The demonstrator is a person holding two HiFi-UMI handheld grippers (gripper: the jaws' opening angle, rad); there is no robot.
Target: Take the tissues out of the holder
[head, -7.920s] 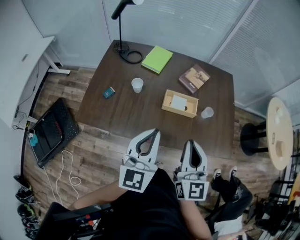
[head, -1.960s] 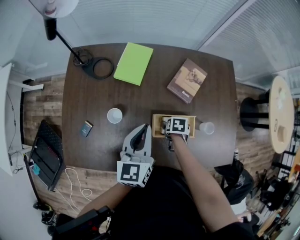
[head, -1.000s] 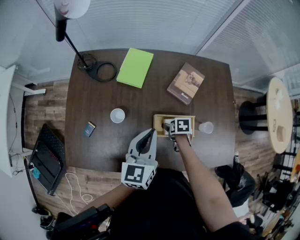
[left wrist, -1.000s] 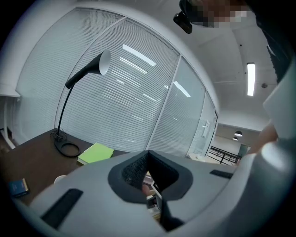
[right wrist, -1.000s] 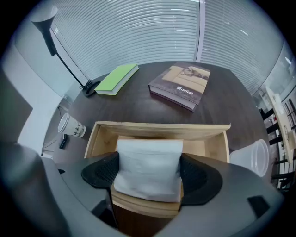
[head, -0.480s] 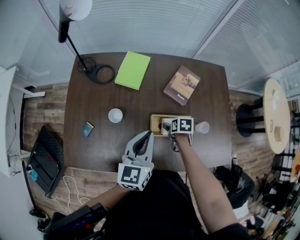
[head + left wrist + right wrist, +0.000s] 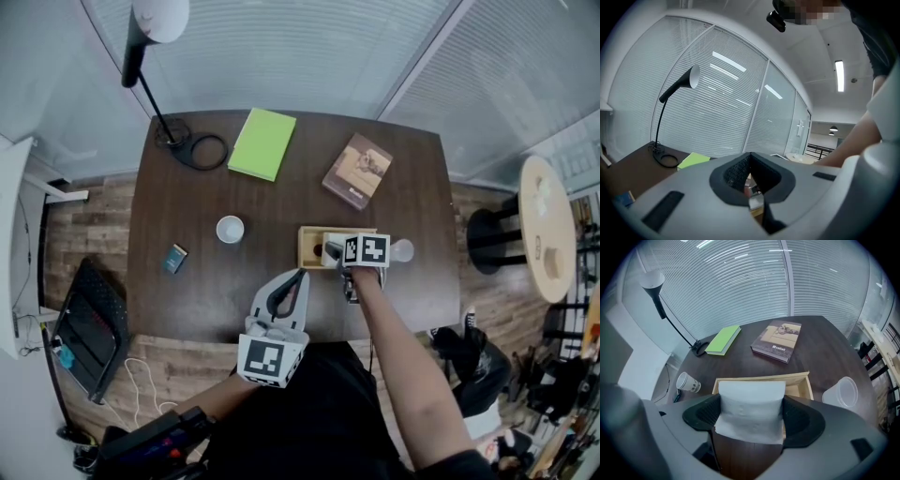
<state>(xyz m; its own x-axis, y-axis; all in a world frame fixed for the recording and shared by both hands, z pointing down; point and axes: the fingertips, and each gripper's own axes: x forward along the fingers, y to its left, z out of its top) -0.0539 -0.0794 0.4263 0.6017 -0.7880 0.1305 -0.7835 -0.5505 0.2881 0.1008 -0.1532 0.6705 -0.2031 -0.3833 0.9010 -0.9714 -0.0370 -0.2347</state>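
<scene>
The wooden tissue holder (image 7: 307,246) stands on the dark table right of centre. My right gripper (image 7: 335,251) is over it, shut on a white stack of tissues (image 7: 750,411). In the right gripper view the right gripper (image 7: 750,417) has the stack squeezed between its two dark pads, and the stack hides the near wall of the holder (image 7: 802,380). How far the stack is raised from the holder I cannot tell. My left gripper (image 7: 286,291) hovers at the table's front edge, left of the holder, with nothing in it. In its own view the left gripper (image 7: 750,158) has its jaw tips together.
A clear plastic cup (image 7: 401,249) stands just right of the holder. A paper cup (image 7: 229,229) and a small blue box (image 7: 174,258) are to the left. A brown book (image 7: 357,170), a green notebook (image 7: 262,142) and a desk lamp (image 7: 150,56) sit farther back.
Early on both grippers were held off the table. The right one has since reached the holder and shut on the tissues. Over the last second neither gripper has visibly moved.
</scene>
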